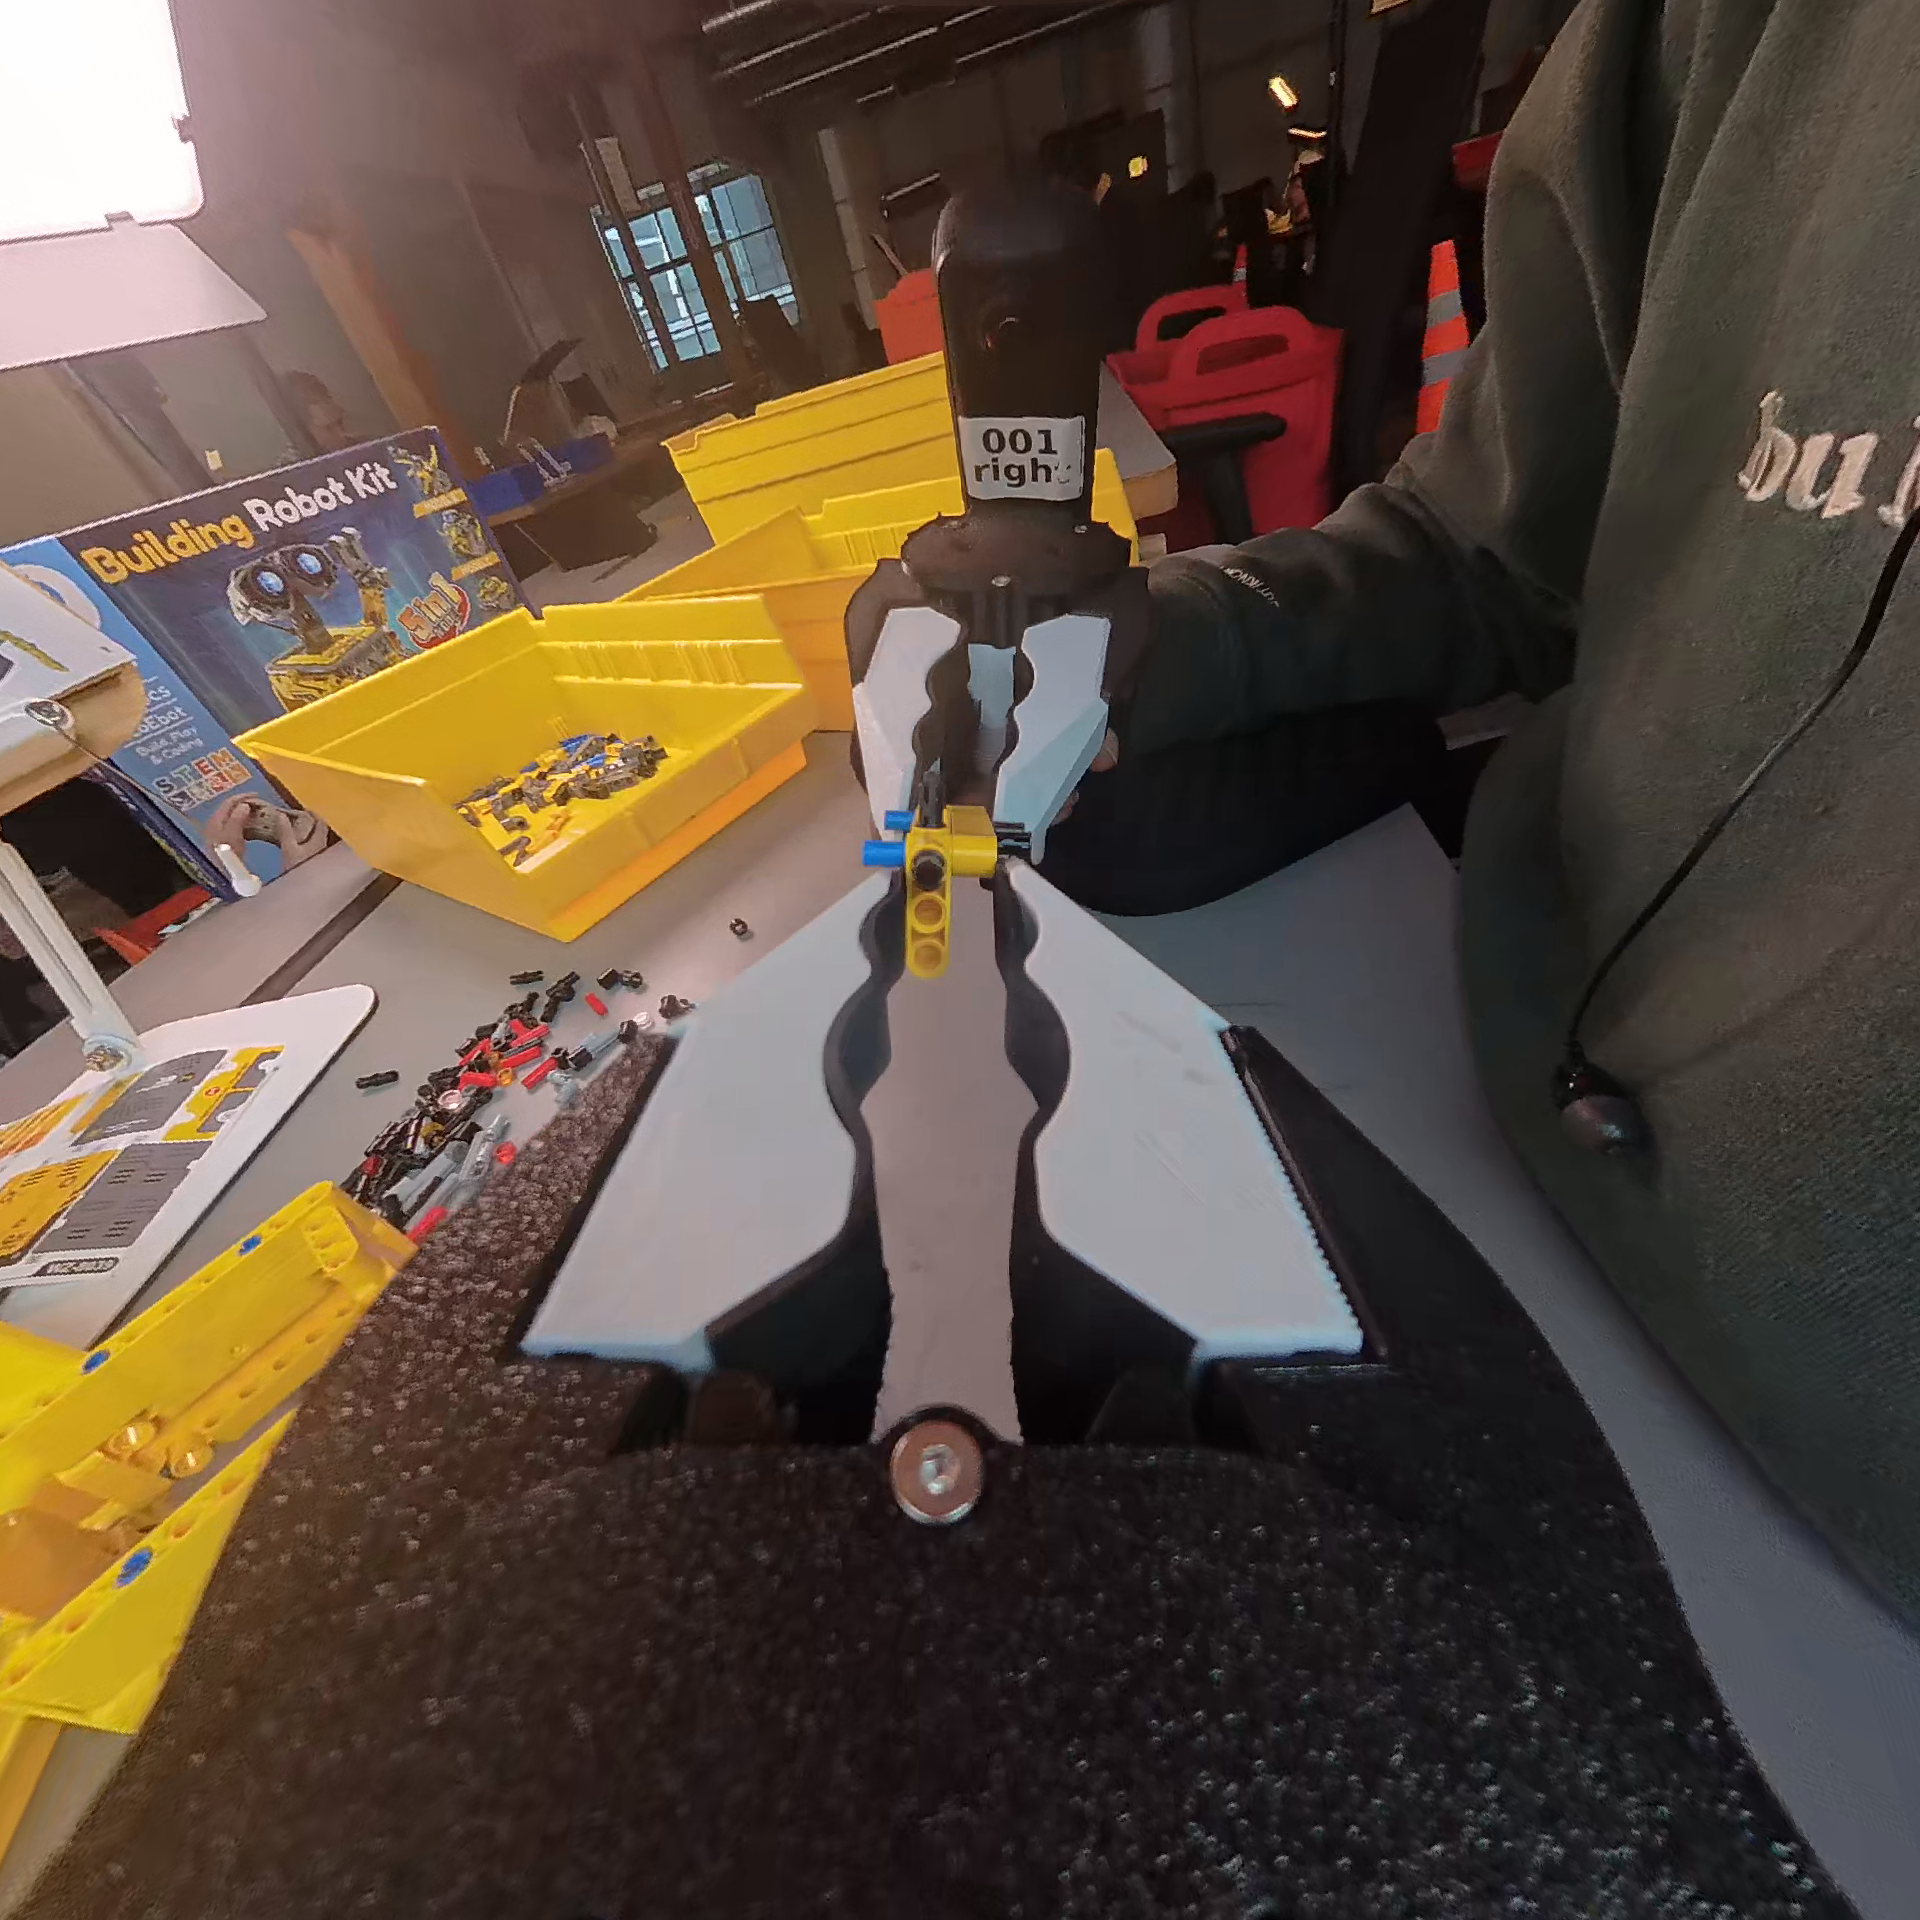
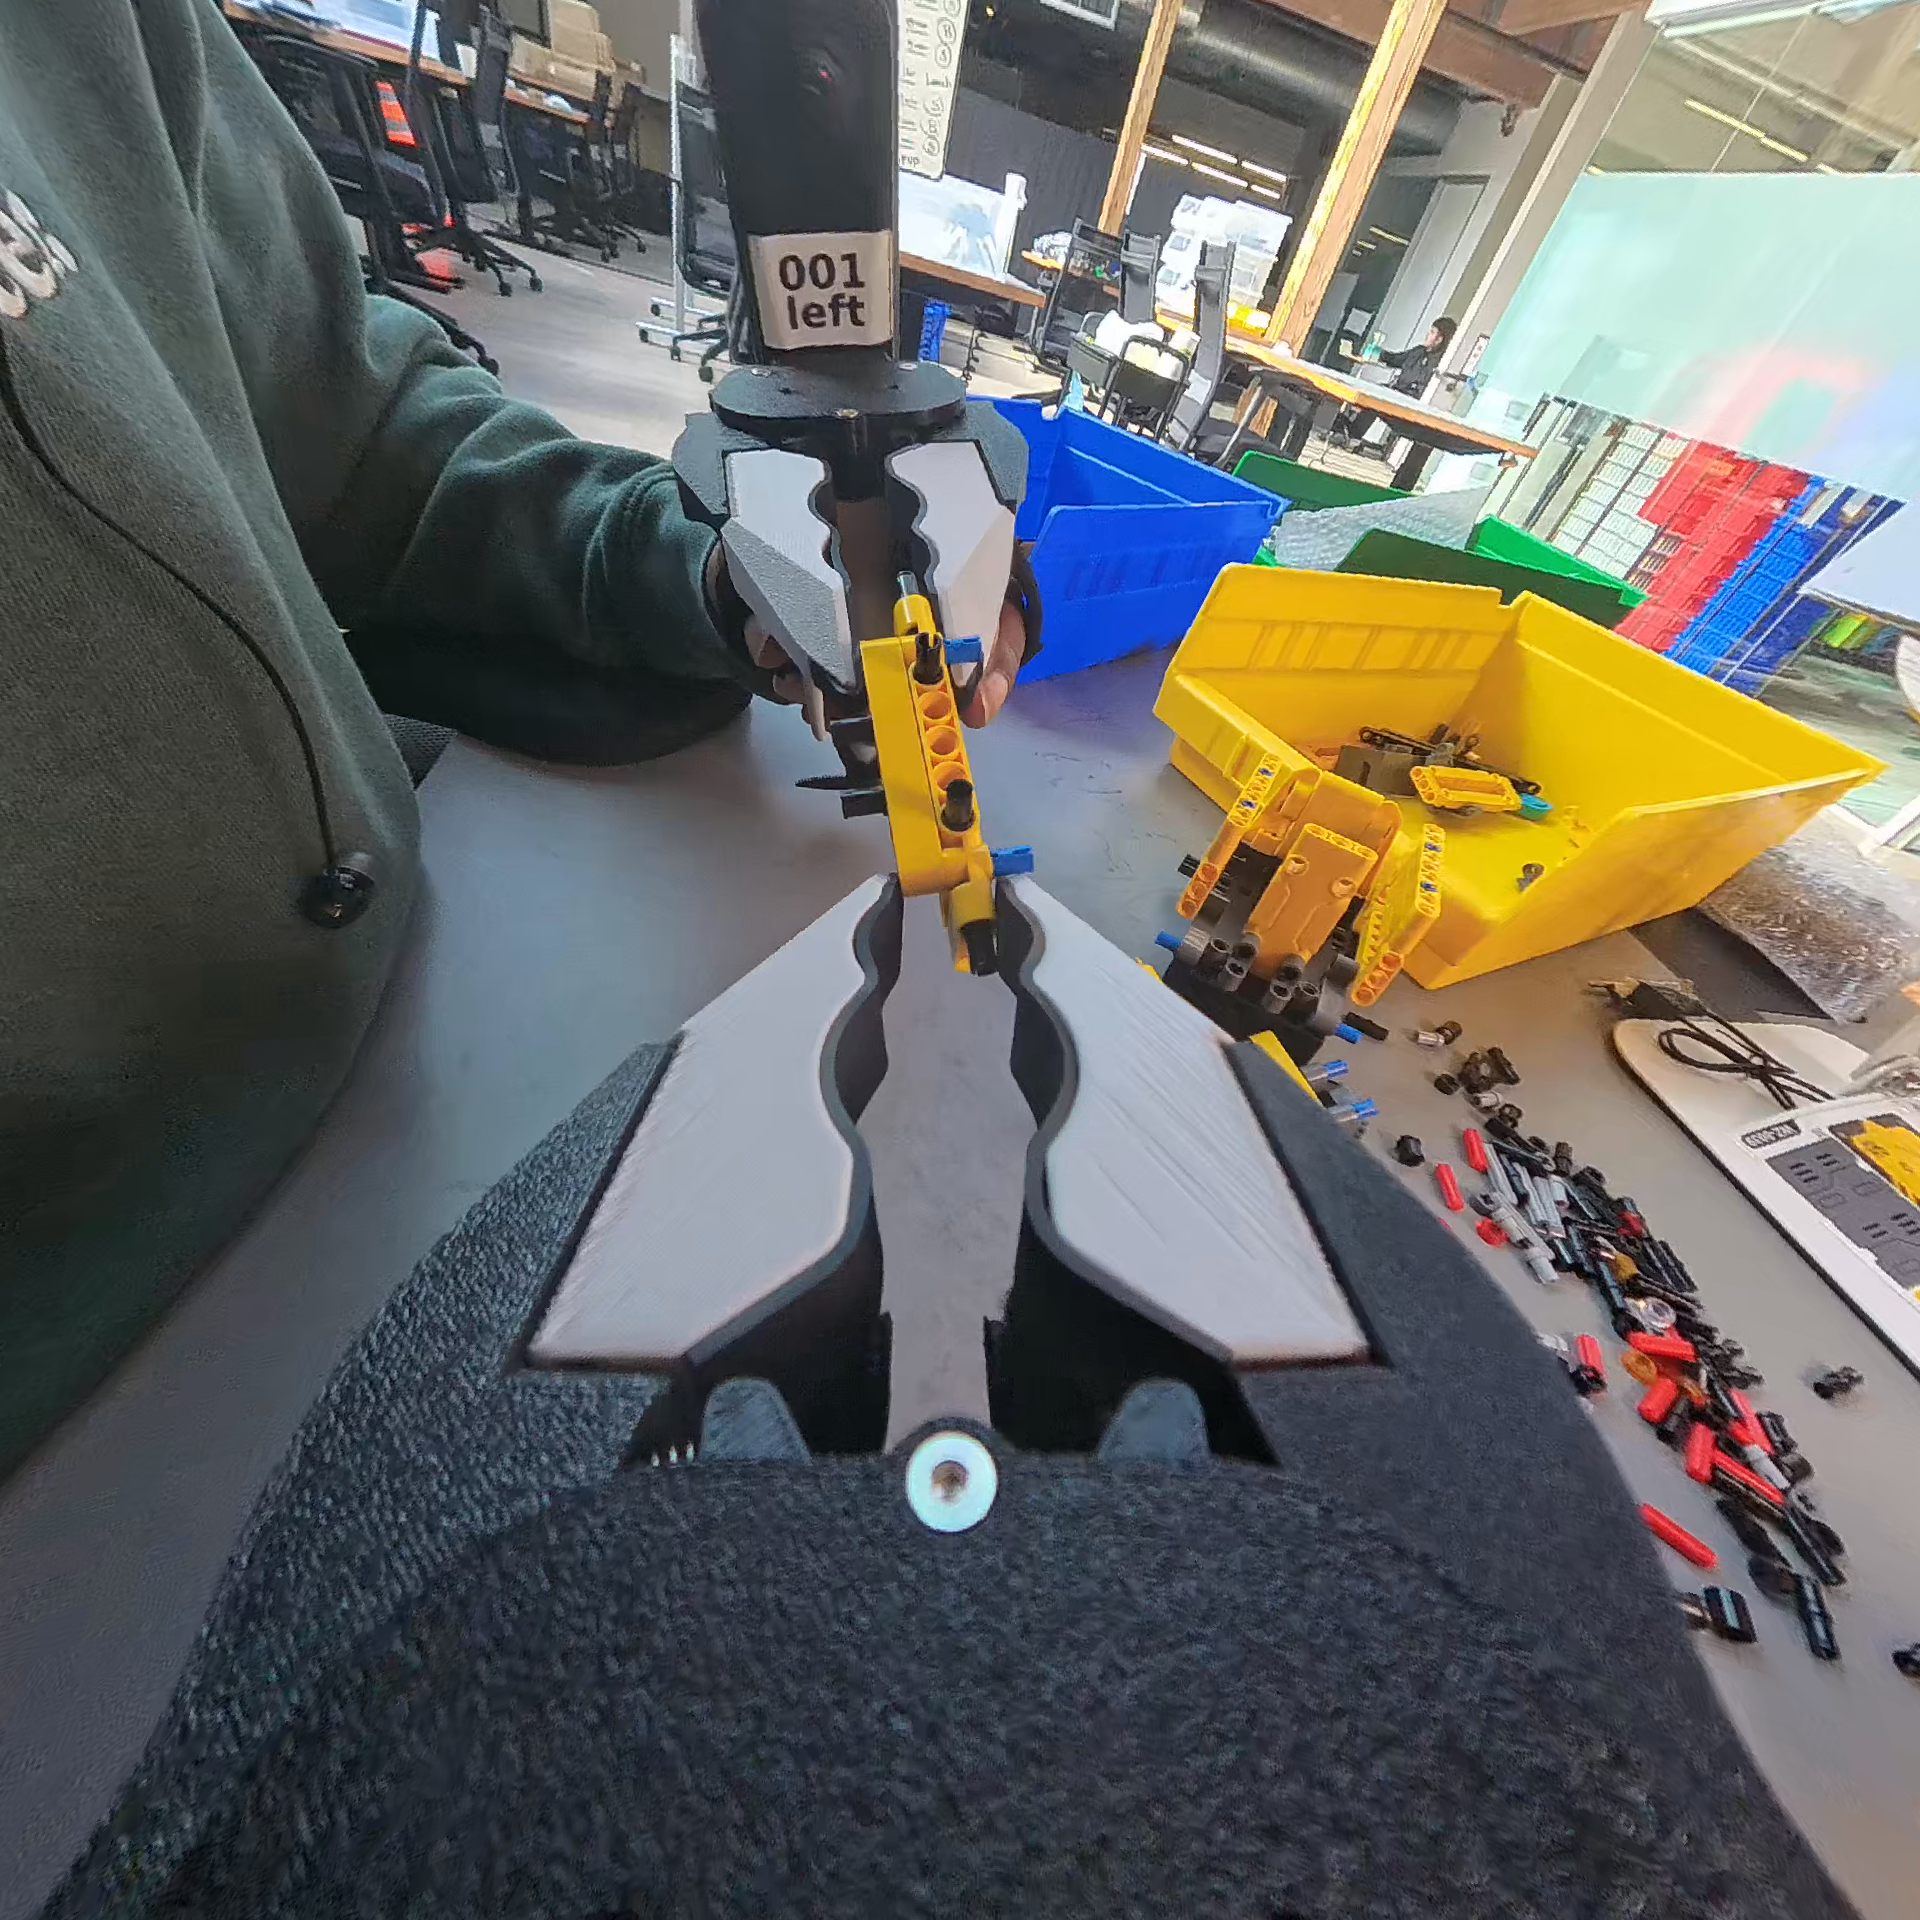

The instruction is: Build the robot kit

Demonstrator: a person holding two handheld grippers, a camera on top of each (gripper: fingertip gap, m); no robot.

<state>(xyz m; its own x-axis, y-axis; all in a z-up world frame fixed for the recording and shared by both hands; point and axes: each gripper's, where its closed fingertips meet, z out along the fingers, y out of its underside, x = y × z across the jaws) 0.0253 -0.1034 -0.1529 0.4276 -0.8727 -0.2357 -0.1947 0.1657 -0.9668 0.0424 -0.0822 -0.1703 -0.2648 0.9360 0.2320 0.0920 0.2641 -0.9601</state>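
Two hand-held grippers meet tip to tip over a grey table [image 2: 582,935], both pinching one small toy assembly. In the left wrist view, centre frame, the left gripper [image 1: 943,883] has its pale ridged fingers nearly closed around the yellow building-block beam [image 1: 928,914], a holed plastic strip with blue and black pegs. In the right wrist view, the right gripper [image 2: 948,899] is likewise narrowed on the beam's lower end, where it shows as a longer strip [image 2: 935,769] running up to the other gripper's tips.

A person's dark green fleece sleeve [image 2: 468,499] fills the upper left of the right wrist view. At right lie a scatter of small red, black and grey pegs [image 2: 1652,1299], a half-built yellow model [image 2: 1309,883], and an open yellow plastic bin [image 2: 1621,665] holding loose parts. A printed instruction sheet [image 2: 1829,1174] sits at the far right edge. In the left wrist view, upper left, stands a blue cardboard kit box [image 1: 291,582].
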